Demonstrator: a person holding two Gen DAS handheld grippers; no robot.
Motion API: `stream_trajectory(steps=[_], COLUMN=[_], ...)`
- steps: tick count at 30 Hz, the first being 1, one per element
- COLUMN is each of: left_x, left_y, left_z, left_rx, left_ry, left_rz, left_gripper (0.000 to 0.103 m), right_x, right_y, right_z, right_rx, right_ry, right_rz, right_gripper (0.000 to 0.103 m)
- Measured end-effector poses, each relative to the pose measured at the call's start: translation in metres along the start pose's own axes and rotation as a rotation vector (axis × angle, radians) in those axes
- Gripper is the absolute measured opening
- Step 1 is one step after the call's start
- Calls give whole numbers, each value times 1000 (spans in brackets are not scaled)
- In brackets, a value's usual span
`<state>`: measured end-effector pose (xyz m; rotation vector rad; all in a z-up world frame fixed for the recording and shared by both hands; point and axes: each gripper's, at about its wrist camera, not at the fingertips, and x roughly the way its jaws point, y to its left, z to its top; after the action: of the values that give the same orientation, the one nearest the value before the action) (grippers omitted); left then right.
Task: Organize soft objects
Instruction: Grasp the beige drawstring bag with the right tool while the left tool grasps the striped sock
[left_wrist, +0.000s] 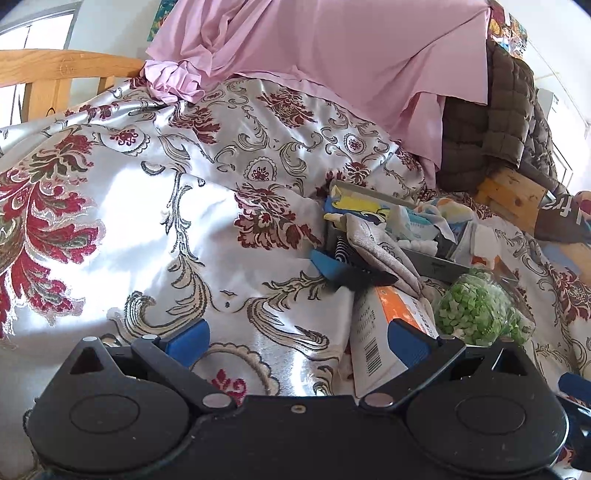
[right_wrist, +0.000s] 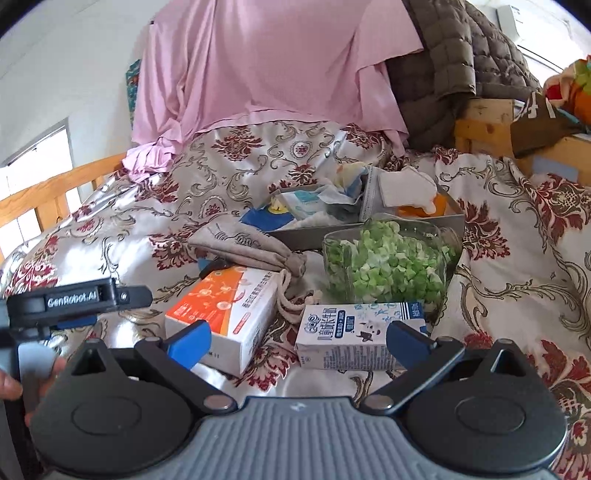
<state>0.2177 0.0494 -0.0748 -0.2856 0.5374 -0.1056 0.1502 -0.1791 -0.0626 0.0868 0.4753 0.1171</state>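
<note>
A grey tray (right_wrist: 448, 220) sits on the flowered bedspread (left_wrist: 147, 229) and holds cloths, tissue packs and a white cloth (right_wrist: 406, 188). A beige drawstring pouch (right_wrist: 251, 245) lies in front of the tray, draped over its edge in the left wrist view (left_wrist: 384, 254). My left gripper (left_wrist: 299, 341) is open above the bedspread, left of the pile. My right gripper (right_wrist: 298, 341) is open and empty, hovering just short of an orange-and-white box (right_wrist: 225, 314) and a milk carton (right_wrist: 351, 332). The left gripper's body (right_wrist: 74, 299) shows at the left edge, with a hand below it.
A clear jar of green bits (right_wrist: 388, 266) lies beside the tray. A pink sheet (right_wrist: 266, 62) and a brown quilted jacket (right_wrist: 454, 62) hang behind. A wooden bed rail (left_wrist: 62, 70) runs at the left. A small blue-and-black object (left_wrist: 332, 267) pokes out under the pouch.
</note>
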Motion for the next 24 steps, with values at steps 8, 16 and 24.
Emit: stream_trajectory(steps=[8, 16, 24], left_x=[6, 23, 53], left_y=[-6, -7, -11], left_z=[4, 13, 35], left_rx=[0, -62, -23], left_ry=[12, -7, 24], left_rz=[20, 19, 49], left_gripper=[102, 102, 102], right_x=[21, 33, 49], right_y=[1, 3, -4], right_z=[13, 17, 30], right_rx=[-1, -15, 16], right_ry=[-63, -111, -114], right_rz=[10, 25, 43], right_gripper=[103, 103, 103])
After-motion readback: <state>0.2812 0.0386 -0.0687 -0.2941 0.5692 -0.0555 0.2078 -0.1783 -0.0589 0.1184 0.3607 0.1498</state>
